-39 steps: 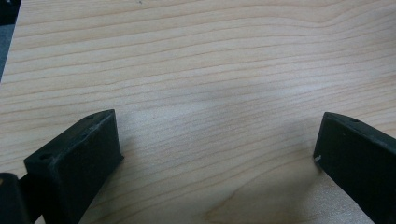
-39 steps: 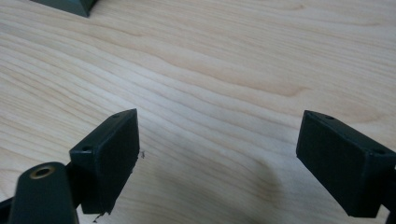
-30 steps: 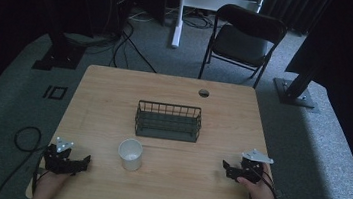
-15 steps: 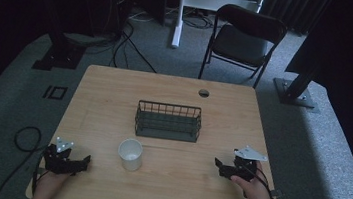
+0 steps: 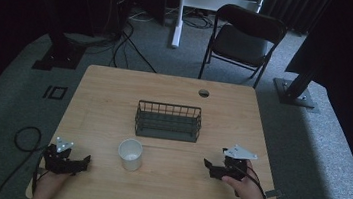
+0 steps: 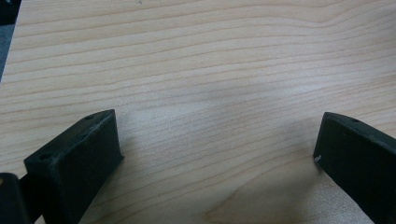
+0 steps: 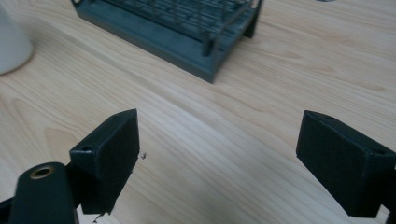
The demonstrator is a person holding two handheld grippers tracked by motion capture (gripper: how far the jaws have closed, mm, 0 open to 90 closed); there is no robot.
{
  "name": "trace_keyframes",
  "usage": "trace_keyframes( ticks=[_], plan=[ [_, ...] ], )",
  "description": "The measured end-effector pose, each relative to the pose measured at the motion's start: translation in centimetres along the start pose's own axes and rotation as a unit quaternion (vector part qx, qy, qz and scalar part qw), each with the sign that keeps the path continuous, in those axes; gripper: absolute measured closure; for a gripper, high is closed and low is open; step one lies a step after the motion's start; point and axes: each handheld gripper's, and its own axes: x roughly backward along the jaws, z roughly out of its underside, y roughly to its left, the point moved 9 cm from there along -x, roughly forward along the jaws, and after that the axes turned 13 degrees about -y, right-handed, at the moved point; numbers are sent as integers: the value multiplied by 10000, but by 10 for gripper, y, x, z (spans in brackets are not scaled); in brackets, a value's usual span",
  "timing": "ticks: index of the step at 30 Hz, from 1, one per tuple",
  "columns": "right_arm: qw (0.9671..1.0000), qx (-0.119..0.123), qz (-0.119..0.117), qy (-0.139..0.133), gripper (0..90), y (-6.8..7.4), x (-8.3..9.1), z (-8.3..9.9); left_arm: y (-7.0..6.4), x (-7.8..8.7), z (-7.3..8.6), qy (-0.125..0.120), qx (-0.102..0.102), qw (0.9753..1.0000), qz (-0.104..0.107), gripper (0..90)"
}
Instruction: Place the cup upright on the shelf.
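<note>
A white paper cup (image 5: 130, 154) stands upright on the wooden table (image 5: 115, 92), just in front of a dark wire basket (image 5: 168, 121) at the table's middle. My left gripper (image 5: 88, 160) rests at the front left corner, open, with bare wood between its jaws (image 6: 219, 135). My right gripper (image 5: 206, 164) is held at the front right, open and pointing left toward the cup. In the right gripper view the basket (image 7: 187, 28) lies ahead and the cup (image 7: 11, 42) shows at the left edge; nothing sits between the jaws (image 7: 217, 154).
A round cable hole (image 5: 204, 93) sits near the table's far edge. A black folding chair (image 5: 242, 36) stands behind the table, with stand bases (image 5: 294, 90) and cables (image 5: 121, 38) on the grey floor.
My right gripper has moved left and slightly forward toward the cup, and its hand has turned. The left gripper, cup and basket have stayed put.
</note>
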Motion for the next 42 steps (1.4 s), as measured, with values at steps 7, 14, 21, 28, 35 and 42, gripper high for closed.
trace_keyframes(
  ticks=[7, 14, 21, 28, 35, 42],
  plan=[
    [9996, 99, -272, -41, 131, 20, -10, -8, 0, 0, 0, 0, 1, 10000, 0, 7],
    [9983, 157, -542, -105, 131, 39, -18, -14, 0, 0, 0, -1, 1, 10000, 0, 8],
    [9966, 222, -784, -107, 134, 56, -23, -18, 0, 0, 0, 0, 1, 10000, 0, 7],
    [9936, 271, -1085, -162, 134, 77, -28, -22, 0, 0, 0, 1, 0, 10000, 0, 7],
    [9902, 317, -1340, -214, 134, 95, -33, -26, 0, 0, 0, 0, 0, 10000, 0, 7],
    [9854, 454, -1621, -258, 134, 116, -38, -30, 0, 0, 0, 2, -1, 10000, 0, 7]
  ],
)
